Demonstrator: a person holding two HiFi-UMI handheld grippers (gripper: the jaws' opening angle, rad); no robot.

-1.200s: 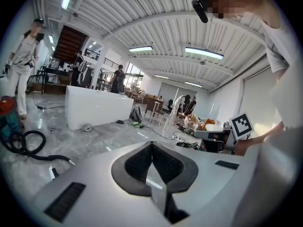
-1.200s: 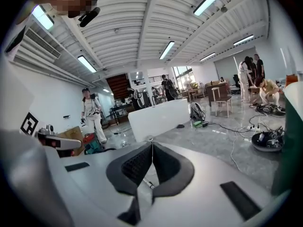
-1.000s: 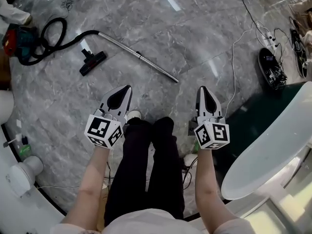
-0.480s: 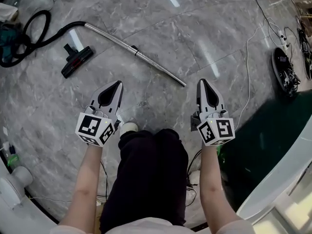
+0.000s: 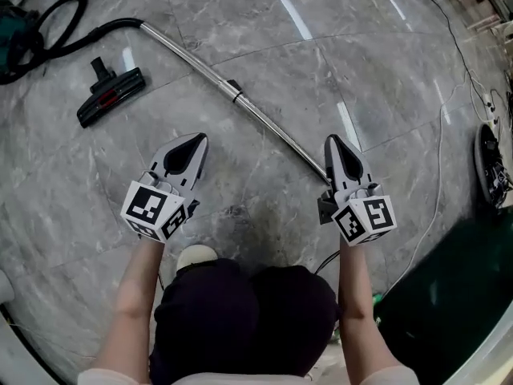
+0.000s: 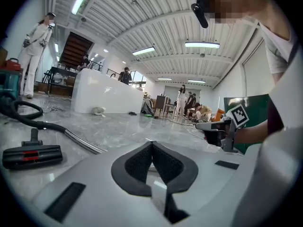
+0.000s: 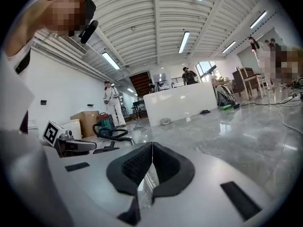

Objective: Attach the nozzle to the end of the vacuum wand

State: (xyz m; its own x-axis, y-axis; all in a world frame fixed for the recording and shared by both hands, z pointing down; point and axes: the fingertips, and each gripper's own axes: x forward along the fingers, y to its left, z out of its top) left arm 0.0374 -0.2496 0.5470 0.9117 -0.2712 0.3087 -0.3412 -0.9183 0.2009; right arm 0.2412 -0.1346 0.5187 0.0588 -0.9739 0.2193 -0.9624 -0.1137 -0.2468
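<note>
Grey marble floor [image 5: 264,22] spreads beneath both grippers in the head view. The left gripper [image 5: 199,138] and the right gripper [image 5: 331,139] hang side by side above it, well apart. Each has its jaws pressed together on nothing, and each gripper view shows the black pads meeting along one line.

The nozzle [image 5: 111,95], a black floor head with a red strip, lies flat on the floor up and to the left of the left gripper. The vacuum wand [image 5: 272,131], a bare silver tube, runs slantwise from the black hose [image 5: 96,30] at the upper left down toward the right gripper. Its free end passes out of sight behind that gripper's body. Nozzle and wand lie well apart, with only floor between them.

The hose loops back to a teal vacuum cleaner [image 5: 10,14] at the top left edge. A thin white cable [image 5: 441,167] trails over the floor on the right. The person's dark trousers [image 5: 240,319] and a pale shoe [image 5: 195,256] fill the bottom of the view, between the forearms.

In the left gripper view a long white counter [image 6: 106,96] stands beyond the wand, and a person in white [image 6: 35,39] is at the far left. The right gripper view shows a cardboard box [image 7: 85,119] beside the vacuum cleaner.
</note>
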